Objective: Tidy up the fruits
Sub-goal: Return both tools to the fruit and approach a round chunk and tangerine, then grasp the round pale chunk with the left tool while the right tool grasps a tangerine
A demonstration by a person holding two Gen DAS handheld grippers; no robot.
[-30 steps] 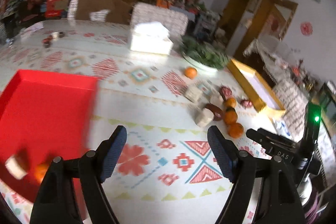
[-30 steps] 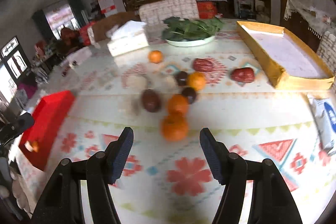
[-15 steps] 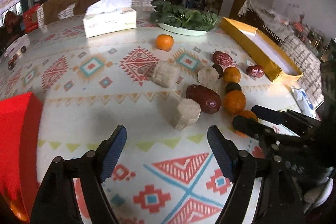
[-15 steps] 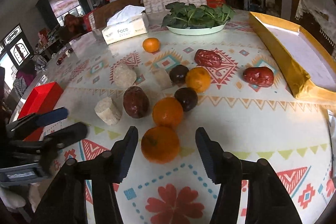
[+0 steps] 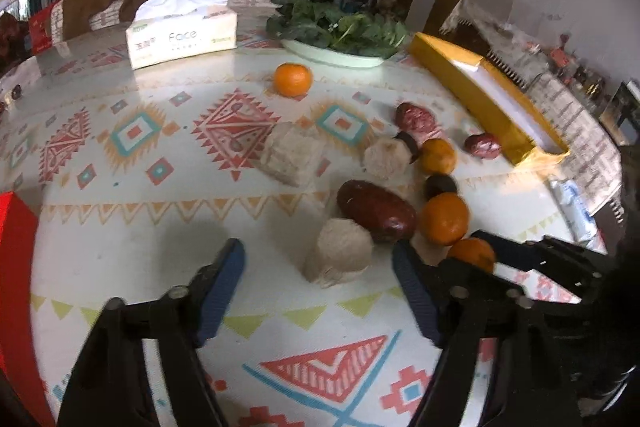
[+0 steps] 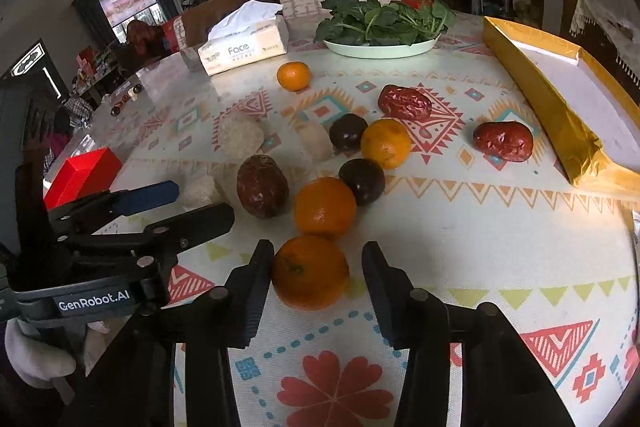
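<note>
Right gripper [image 6: 316,277] is spread wide with the nearest orange [image 6: 309,271] sitting between its fingers, not clamped, close to the near edge of the patterned table [image 6: 500,243]. Left gripper [image 5: 318,285] gapes too, with a pale beige chunk [image 5: 340,251] just ahead, which touches a dark red date [image 5: 376,211]. More fruit is clustered mid-table, the yellow tray [image 6: 560,95] along the right edge, the red tray [image 5: 16,267] at the left edge.

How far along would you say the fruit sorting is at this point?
Barely begun. The yellow tray is empty; most fruit lies loose on the table. The open right gripper straddles the nearest orange, the open left gripper brackets a pale chunk. Neither is gripped.
</note>
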